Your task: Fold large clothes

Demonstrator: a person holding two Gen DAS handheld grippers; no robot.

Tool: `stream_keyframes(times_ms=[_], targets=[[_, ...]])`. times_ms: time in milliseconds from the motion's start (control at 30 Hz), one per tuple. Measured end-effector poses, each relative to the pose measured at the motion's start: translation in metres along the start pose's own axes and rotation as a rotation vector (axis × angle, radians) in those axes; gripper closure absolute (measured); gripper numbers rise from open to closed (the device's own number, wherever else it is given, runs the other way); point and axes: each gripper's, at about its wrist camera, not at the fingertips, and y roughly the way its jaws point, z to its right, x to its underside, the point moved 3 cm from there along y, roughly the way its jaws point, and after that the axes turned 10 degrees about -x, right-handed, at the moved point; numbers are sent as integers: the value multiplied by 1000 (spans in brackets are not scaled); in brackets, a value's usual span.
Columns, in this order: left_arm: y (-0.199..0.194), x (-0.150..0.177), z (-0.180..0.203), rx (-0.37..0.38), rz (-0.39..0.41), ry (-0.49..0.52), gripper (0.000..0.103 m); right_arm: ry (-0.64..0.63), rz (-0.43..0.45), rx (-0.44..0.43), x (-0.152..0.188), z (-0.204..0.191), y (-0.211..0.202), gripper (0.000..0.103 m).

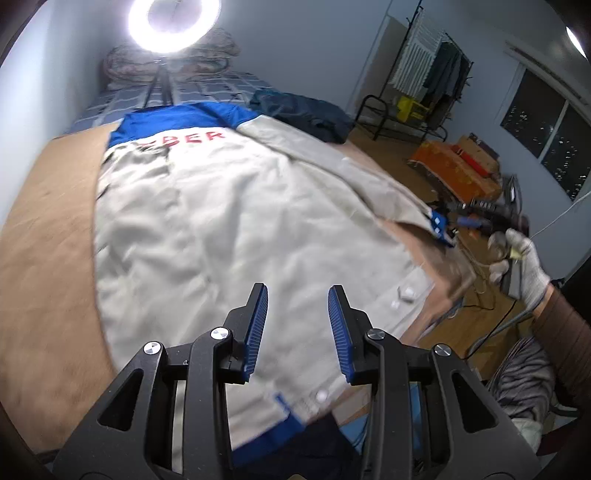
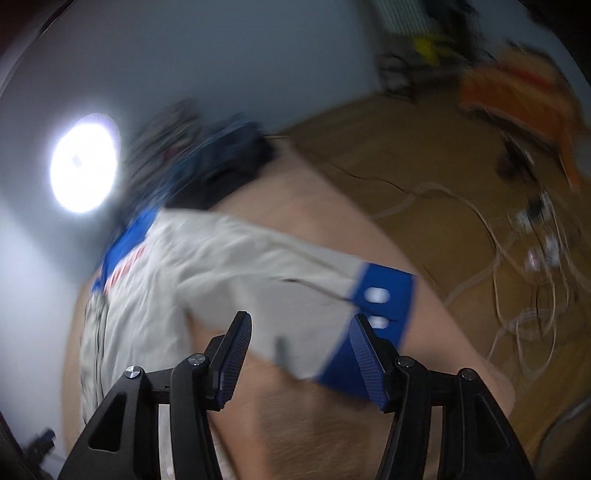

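Note:
A large beige jacket [image 1: 221,221] with a blue yoke and red lettering lies back up on a brown board [image 1: 44,221]. My left gripper [image 1: 297,288] hovers open over its lower half with nothing between the pads. One sleeve [image 1: 332,155] runs down the right side to a blue cuff [image 1: 439,225]. A gloved hand [image 1: 524,266] holds the right tool just beyond that cuff. In the blurred right wrist view my right gripper [image 2: 300,316] stands open above the sleeve [image 2: 258,277]. The cuff [image 2: 384,295], with two white snaps, sits beside its right finger, apart from the pads.
A ring light [image 1: 173,22] on a tripod stands behind the board, before a bed with a checked sheet [image 1: 207,88]. A dark blue garment pile [image 1: 306,110] lies at the far right corner. Cables [image 2: 517,258], orange boxes [image 1: 454,162] and a clothes rack [image 1: 436,62] crowd the floor.

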Motion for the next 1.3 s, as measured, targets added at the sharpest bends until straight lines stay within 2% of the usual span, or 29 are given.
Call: stream_keyframes(times_ms=[100, 200, 300, 400, 533, 567, 600, 633, 700, 833, 1033, 1133, 1233, 1300], targets=[[16, -13, -4, 27, -3, -36, 69, 158, 1, -32, -4, 41, 5, 44], [30, -11, -11, 57, -17, -85, 69, 236, 5, -48, 0, 64, 14, 44], [46, -5, -14, 56, -55, -123, 69, 282, -4, -67, 3, 77, 28, 44], [50, -4, -7, 50, -55, -102, 69, 315, -12, -51, 4, 87, 41, 44], [47, -1, 1, 10, -21, -32, 69, 340, 20, -77, -4, 93, 51, 45], [48, 0, 1, 6, -25, -27, 69, 325, 21, -66, -6, 92, 54, 55], [50, 0, 1, 5, -30, -30, 69, 306, 16, -56, -9, 90, 57, 68], [52, 1, 0, 4, -35, -34, 69, 278, 4, -41, -11, 86, 60, 72], [54, 2, -1, 0, -40, -39, 69, 211, 11, -15, -15, 76, 59, 98], [58, -2, -1, 4, -41, -46, 69, 118, 42, -42, -22, 52, 38, 100], [61, -12, -3, 20, -30, -80, 69, -88, 71, -127, -19, -21, -4, 101], [60, -16, -6, 19, -21, -98, 69, -173, 57, -180, -6, -58, -17, 101], [59, -19, -11, 21, -18, -132, 69, -332, 35, -206, 17, -101, -26, 101], [59, -20, -14, 26, -19, -156, 69, -433, 1, -267, 39, -134, -29, 101]])
